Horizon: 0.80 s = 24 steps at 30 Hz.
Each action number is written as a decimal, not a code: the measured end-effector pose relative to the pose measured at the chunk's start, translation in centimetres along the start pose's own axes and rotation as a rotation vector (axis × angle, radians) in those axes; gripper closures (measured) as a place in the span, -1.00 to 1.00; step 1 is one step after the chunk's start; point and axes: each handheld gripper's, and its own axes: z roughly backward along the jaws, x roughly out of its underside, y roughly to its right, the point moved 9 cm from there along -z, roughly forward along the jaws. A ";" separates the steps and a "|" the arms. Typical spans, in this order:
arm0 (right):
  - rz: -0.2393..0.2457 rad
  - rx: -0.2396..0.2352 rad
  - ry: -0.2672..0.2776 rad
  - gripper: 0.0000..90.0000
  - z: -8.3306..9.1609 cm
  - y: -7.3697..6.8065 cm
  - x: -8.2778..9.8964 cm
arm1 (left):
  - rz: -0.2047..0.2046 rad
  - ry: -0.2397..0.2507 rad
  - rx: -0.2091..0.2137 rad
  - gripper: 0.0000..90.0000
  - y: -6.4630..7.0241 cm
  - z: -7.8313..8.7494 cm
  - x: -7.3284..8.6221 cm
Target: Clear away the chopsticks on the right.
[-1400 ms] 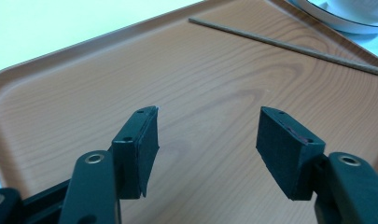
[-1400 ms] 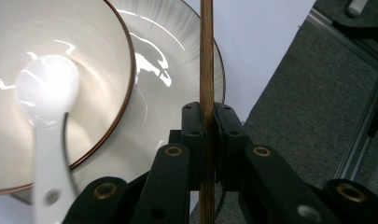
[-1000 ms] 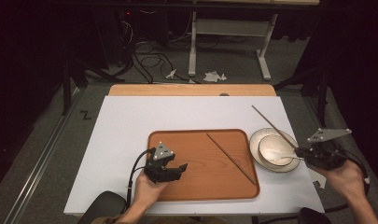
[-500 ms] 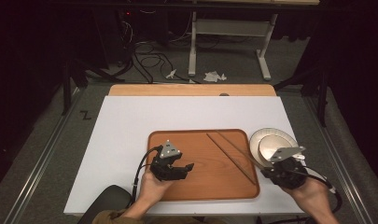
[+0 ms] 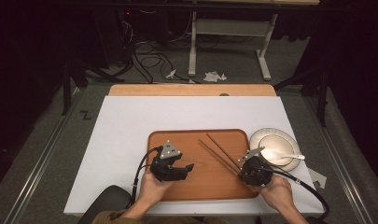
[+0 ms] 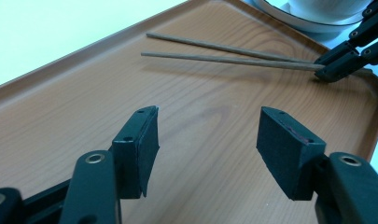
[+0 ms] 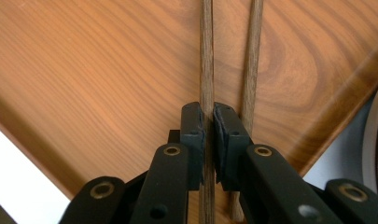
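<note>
A brown wooden tray [image 5: 177, 140] lies at the table's front centre with two thin brown chopsticks [image 5: 219, 151] lying slantwise on its right half. My right gripper [image 5: 245, 168] sits at their near ends by the tray's front right corner. In the right gripper view it [image 7: 208, 123] is shut on one chopstick [image 7: 206, 70], and the other chopstick [image 7: 251, 70] runs just outside its right jaw. My left gripper [image 5: 189, 166] hovers low over the tray's left half. Its jaws [image 6: 207, 140] stand open with nothing between them, facing the chopsticks [image 6: 233, 53].
A round white plate [image 5: 259, 140] holding a white spoon [image 5: 284, 157] rests on the white tabletop [image 5: 126, 126], just right of the tray. Dark floor with cables and a desk frame lies beyond the table's far wooden edge [image 5: 191, 89].
My right gripper has swung left from beyond the plate to the tray's right front corner, bringing a chopstick beside the one on the tray. The left gripper has barely shifted.
</note>
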 end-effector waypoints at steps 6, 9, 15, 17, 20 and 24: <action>0.008 0.016 0.011 0.71 -0.4 0.0 0.0 | 0.002 -0.001 -0.004 -0.14 0.0 0.0 0.1; 0.019 0.018 0.028 0.62 -0.4 0.0 0.0 | 0.002 -0.001 -0.004 -0.14 0.1 0.1 0.2; 0.019 0.006 0.107 0.49 1.0 0.0 -0.2 | 0.001 -0.003 -0.009 -0.14 0.0 0.1 0.3; 0.033 0.010 0.144 0.43 1.6 0.1 -0.4 | 0.002 -0.002 -0.010 -0.14 0.1 0.2 0.3; 0.057 0.023 0.184 0.35 2.1 0.3 -0.5 | 0.002 0.001 -0.014 -0.14 0.0 0.3 0.3; 0.046 0.036 0.255 0.29 2.9 1.1 -0.6 | 0.002 0.004 -0.018 -0.14 0.0 0.5 0.3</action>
